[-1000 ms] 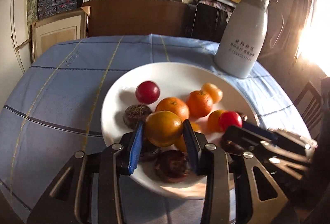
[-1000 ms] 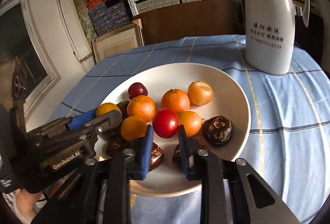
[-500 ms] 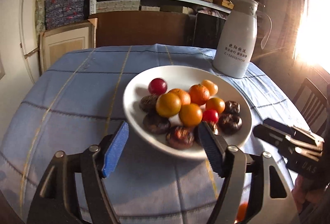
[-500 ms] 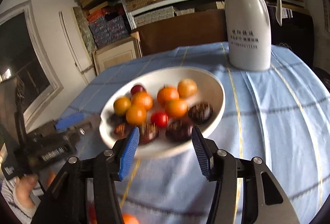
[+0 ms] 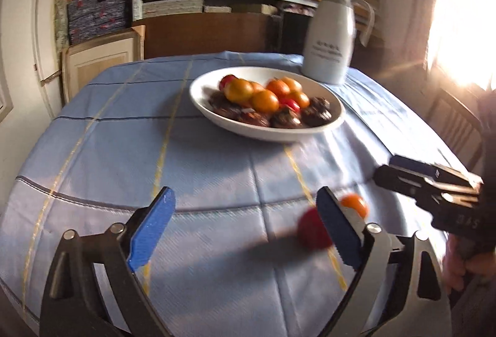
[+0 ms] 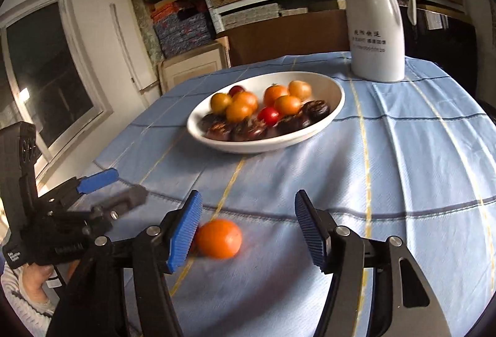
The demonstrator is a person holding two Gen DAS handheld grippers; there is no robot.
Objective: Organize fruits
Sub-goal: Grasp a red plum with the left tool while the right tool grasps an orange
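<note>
A white bowl (image 5: 336,117) (image 6: 338,101) on the blue tablecloth holds several oranges, red fruits and dark brown fruits. My left gripper (image 5: 248,228) is open and empty, low over the near cloth. A red fruit (image 5: 311,233) lies just inside its right finger, and a loose orange (image 5: 355,205) lies just beyond. My right gripper (image 6: 248,230) is open and empty, with the loose orange (image 6: 219,238) on the cloth next to its left finger. Each gripper shows in the other's view: the right one (image 5: 412,179) and the left one (image 6: 102,185).
A white thermos jug (image 5: 330,33) (image 6: 376,17) stands behind the bowl at the far right of the round table. Shelves with stacked boxes fill the back wall. A wooden chair (image 5: 458,126) stands at the table's right edge.
Both grippers let go of their fruits in the bowl, opened wide and pulled back toward the near table edge. A loose orange and red fruit have come into view.
</note>
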